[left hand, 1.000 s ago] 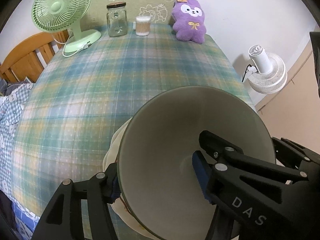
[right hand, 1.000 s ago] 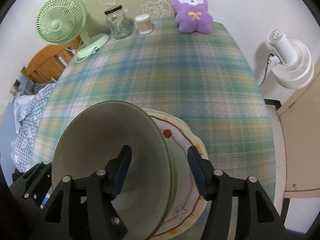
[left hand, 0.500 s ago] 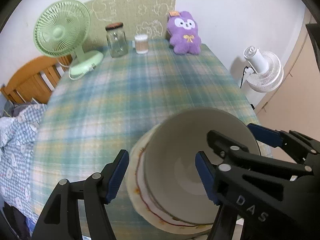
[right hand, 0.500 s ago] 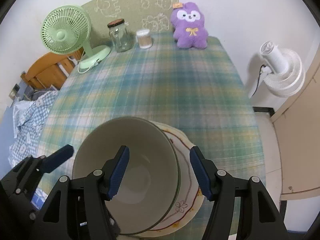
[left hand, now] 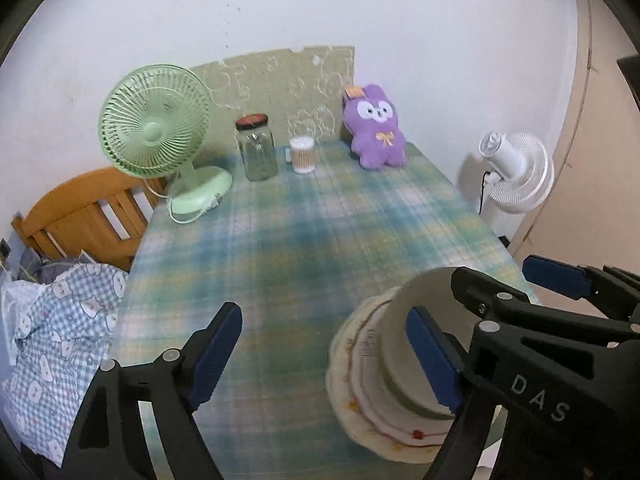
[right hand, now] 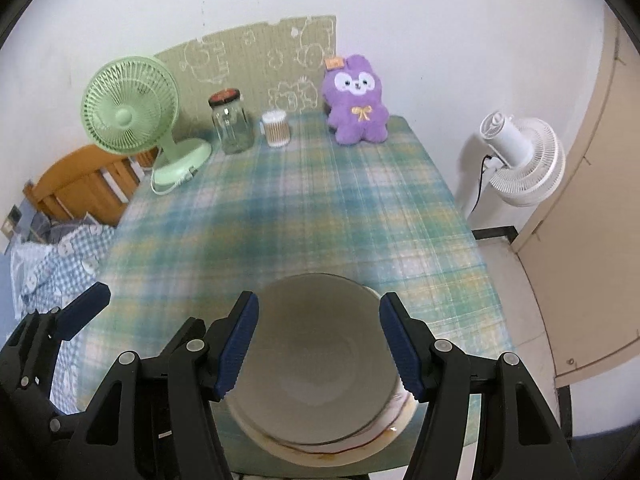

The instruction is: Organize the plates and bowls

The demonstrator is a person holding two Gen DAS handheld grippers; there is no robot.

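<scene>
Left claw (left hand: 320, 356) first: its jaws are opening, wide apart, nothing between them but plaid cloth, with the bowl (left hand: 416, 344) off at its three o'clock, behind the right-hand finger. Right claw (right hand: 318, 344) hangs above that same bowl, blue pads (right hand: 236, 348) standing clear of the rim on either side, so it is released too and grips nothing. Out from the claws, the bowl sits upright inside the scalloped plate (left hand: 356, 396), whose red-lined edge peeks out around it; in the right wrist view the pair sits at six o'clock on the tabletop (right hand: 304, 208), close to the near edge. That looks like the stacking done: bowl nested on plate, both claws free. No other plate or bowl shows in either view, so nothing seems left to gather, though the near corners are hidden behind the claws. Farther out, at twelve o'clock along the far edge, stand a green fan (right hand: 130, 118), a jar (right hand: 232, 126), a cup of swabs (right hand: 276, 128) and a purple plush (right hand: 356, 100). A white fan (right hand: 520, 160) stands off the tabletop at two o'clock.
</scene>
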